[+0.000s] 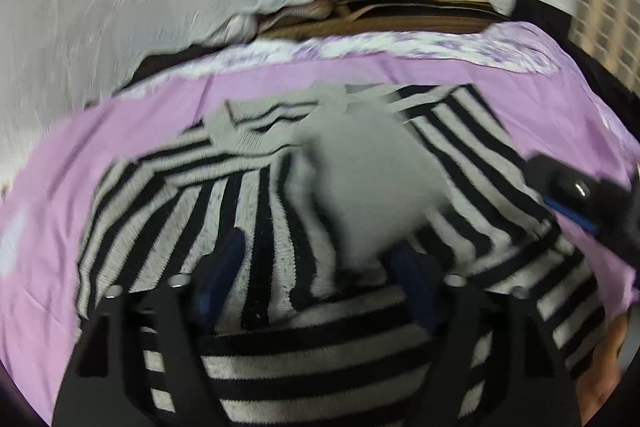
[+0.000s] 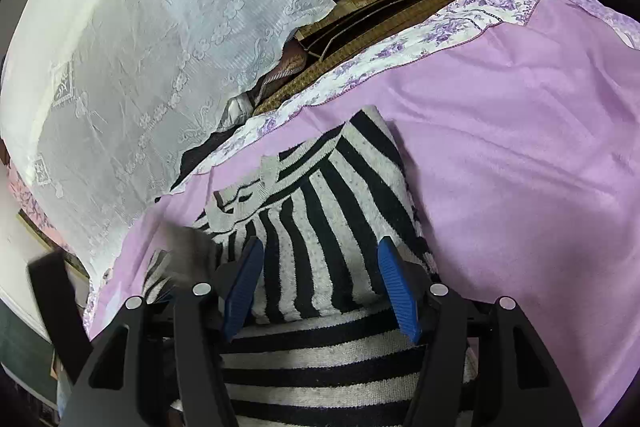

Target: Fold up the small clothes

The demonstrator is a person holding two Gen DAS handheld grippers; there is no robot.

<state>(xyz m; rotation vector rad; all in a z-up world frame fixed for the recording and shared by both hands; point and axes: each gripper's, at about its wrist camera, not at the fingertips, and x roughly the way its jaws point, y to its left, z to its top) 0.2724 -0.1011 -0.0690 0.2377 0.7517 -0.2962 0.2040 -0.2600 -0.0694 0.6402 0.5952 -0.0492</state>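
While angled downward, both tools [image 1: 316, 275] [image 2: 320, 287] hover over the striped garment [image 2: 320, 195].

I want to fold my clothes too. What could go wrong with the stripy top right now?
The striped top already has a part folded across its near end, which could slide or bunch if nudged. The left tongs and right tongs hang open over it, so closing might pinch several layers together. The purple blanket underneath looks soft and could wrinkle or get pinched too.
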